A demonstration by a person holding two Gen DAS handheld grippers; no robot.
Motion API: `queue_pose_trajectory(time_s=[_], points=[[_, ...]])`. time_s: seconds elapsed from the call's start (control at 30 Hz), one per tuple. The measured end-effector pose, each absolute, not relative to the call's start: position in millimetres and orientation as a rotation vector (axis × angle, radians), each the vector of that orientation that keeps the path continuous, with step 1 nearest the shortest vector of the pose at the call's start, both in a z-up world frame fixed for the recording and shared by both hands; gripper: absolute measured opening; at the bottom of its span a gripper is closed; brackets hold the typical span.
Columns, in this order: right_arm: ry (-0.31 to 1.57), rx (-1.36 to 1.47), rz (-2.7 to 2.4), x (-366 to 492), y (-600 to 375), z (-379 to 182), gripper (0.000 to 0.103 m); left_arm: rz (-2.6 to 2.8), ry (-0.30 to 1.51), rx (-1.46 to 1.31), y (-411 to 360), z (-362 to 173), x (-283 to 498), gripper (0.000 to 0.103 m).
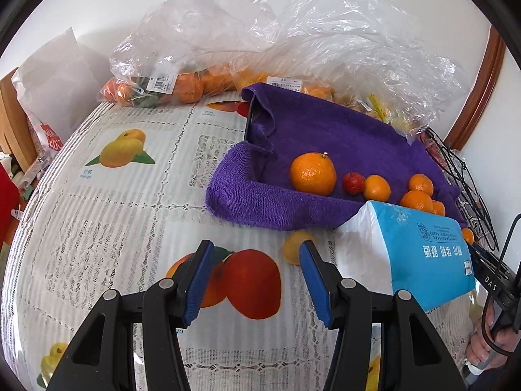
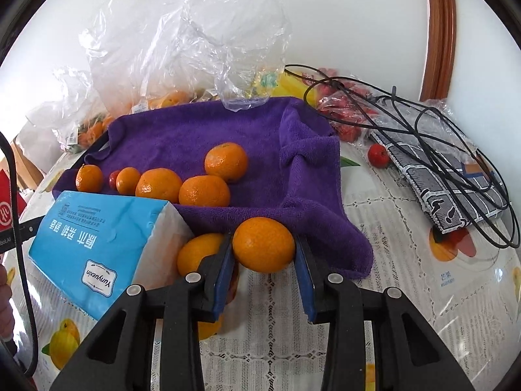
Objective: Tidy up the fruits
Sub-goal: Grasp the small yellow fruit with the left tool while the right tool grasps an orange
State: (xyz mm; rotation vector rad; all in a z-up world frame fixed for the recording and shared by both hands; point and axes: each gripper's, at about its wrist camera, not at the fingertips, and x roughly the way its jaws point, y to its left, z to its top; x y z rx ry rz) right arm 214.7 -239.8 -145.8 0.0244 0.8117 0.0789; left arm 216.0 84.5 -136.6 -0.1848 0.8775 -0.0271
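Fruit-print tablecloth (image 2: 390, 228): right hand-held gripper (image 2: 263, 247) clenches an orange (image 2: 263, 244) (round, axis unclear); left hand-held gripper (image 1: 257, 260) released.

Table (image 1: 97, 228), purple towel (image 1: 325, 123), tissue pack (image 1: 423, 254)

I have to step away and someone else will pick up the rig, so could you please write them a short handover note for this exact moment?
Right gripper: shut on an orange, just in front of the purple towel.
Left gripper: open, empty, above the tablecloth.
Done: five oranges and a small red fruit lie on the towel.
Left: place the held orange; another orange sits by the tissue pack; a red fruit lies loose beside the patterned pouch; more fruit remains in the plastic bags.
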Motion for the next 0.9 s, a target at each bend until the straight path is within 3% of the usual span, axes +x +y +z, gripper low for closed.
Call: queue_pose_trajectory(time_s=[0.27, 0.6, 0.9], points=[[0.821, 0.031, 0.077, 215, -240, -147, 0.036, -0.099, 0.881, -0.136, 62, -144, 224, 0.05], [0.832, 0.019, 0.075, 217, -237, -150, 0.036, -0.186, 0.886, -0.212, 63, -150, 230, 0.025], [0.828, 0.044, 0.079, 217, -241, -149, 0.036, -0.123, 0.872, -0.17, 69, -149, 227, 0.024]])
